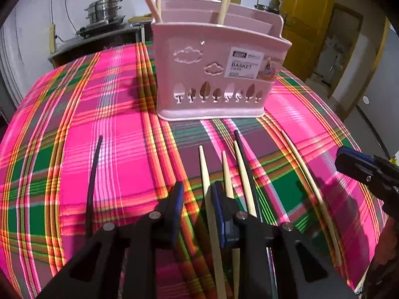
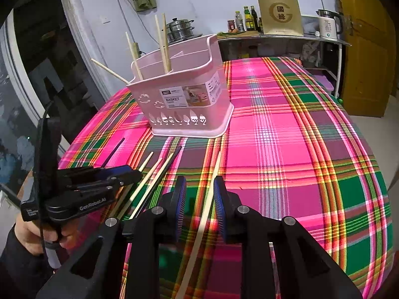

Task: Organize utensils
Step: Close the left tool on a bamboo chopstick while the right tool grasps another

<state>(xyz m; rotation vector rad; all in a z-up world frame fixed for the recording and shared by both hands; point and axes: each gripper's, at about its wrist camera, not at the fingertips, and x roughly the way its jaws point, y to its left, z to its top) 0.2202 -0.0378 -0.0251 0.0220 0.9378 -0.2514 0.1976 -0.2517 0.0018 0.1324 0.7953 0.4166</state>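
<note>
A pink utensil basket point(image 1: 214, 74) point(image 2: 184, 102) stands on the plaid tablecloth with several pale chopsticks upright in it. More chopsticks lie on the cloth in front of it. My left gripper point(image 1: 198, 191) is open, low over the cloth, and a pale chopstick point(image 1: 205, 172) runs between its jaws with a gap on the left side. Beside it lie two pale sticks, a black chopstick point(image 1: 245, 164) and, far left, another black one point(image 1: 93, 179). My right gripper point(image 2: 199, 189) is open around a separate pale chopstick point(image 2: 216, 167), which also shows in the left wrist view point(image 1: 306, 174).
The tablecloth point(image 2: 286, 137) falls away at its left and right edges. A hand point(image 2: 27, 229) holds the left gripper point(image 2: 132, 174) close beside the right one. Steel pots point(image 1: 104, 10), a counter with bottles point(image 2: 247, 20), a kettle point(image 2: 329, 25) and a yellow door point(image 2: 366, 49) stand behind.
</note>
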